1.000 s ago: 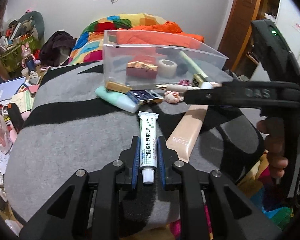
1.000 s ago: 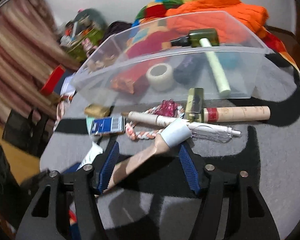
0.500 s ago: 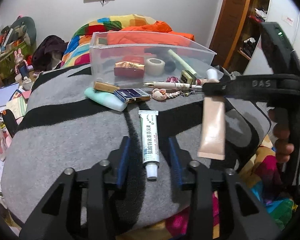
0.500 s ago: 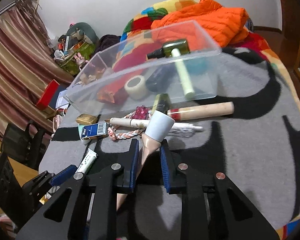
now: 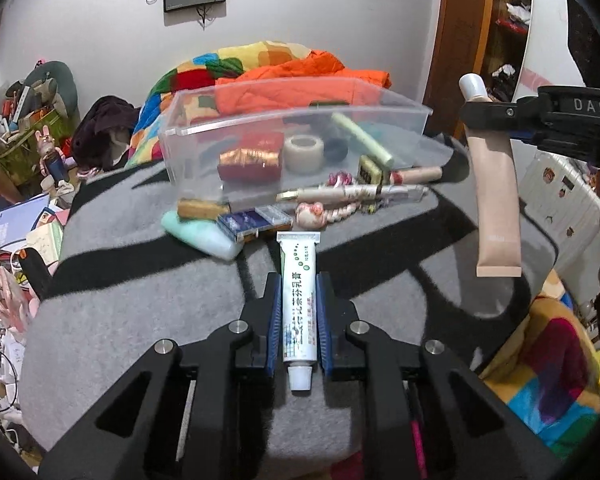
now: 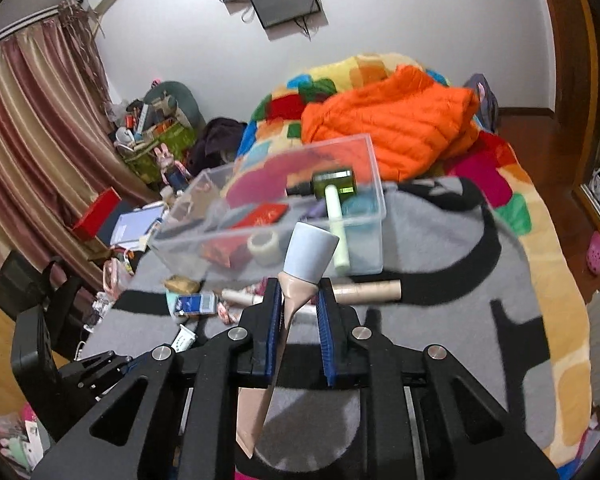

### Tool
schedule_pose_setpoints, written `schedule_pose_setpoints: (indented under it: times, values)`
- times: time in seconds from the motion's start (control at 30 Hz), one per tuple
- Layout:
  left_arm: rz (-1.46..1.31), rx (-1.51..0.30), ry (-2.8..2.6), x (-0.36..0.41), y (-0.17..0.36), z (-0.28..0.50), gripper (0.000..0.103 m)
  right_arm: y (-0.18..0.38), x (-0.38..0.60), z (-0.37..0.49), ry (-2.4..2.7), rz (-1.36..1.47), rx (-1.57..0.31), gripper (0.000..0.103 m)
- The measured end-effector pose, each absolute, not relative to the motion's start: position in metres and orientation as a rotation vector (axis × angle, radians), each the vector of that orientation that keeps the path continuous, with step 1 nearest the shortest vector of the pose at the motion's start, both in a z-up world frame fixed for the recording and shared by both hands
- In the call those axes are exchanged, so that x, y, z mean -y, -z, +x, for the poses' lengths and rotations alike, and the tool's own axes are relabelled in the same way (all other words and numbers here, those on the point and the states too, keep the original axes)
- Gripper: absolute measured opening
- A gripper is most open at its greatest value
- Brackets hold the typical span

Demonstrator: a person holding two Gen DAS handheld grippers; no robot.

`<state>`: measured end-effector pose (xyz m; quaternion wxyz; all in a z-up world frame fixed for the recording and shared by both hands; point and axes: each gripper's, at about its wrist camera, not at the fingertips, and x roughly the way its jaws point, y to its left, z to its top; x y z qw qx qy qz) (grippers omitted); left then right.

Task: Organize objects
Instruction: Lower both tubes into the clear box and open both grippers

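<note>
- left gripper [image 5: 298, 312] has just closed on the white ointment tube [image 5: 298, 300], green print, cap toward camera;
- right gripper [image 6: 298, 312] clamps the beige cream tube [image 6: 296, 296], white cap up, hanging clear of the grey blanket [image 5: 140, 320]

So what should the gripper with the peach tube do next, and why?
Probably carry it forward over the clear bin and open there. The right gripper already pinches the peach tube just under its white cap, hanging clear of the gray blanket, and the bin already holds other tidied things.
</note>
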<state>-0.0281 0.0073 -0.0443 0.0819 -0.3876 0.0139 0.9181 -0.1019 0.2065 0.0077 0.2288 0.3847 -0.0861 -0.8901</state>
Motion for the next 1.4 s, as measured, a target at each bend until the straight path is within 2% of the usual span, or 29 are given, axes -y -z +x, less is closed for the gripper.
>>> schedule_pose_setpoints:
  times: [0.37,0.8,1.13,1.4]
  values:
    - [-1.009,0.023,-2.804,-0.003,-0.008,-0.054,0.016,-0.037,-0.208,-0.136,2.471,0.957,0.296,0.016]
    - [-0.913,0.070,-2.884,0.019,-0.050,-0.112,0.016,-0.038,-0.178,-0.209,2.485,0.988,0.390,0.016]
    - [-1.042,0.039,-2.900,0.032,-0.029,-0.169,0.016,-0.004,-0.164,-0.255,2.501,1.126,0.474,0.016]
    - [-1.169,0.059,-2.841,0.032,0.004,-0.191,0.016,0.017,-0.159,-0.267,2.497,1.222,0.413,0.019]
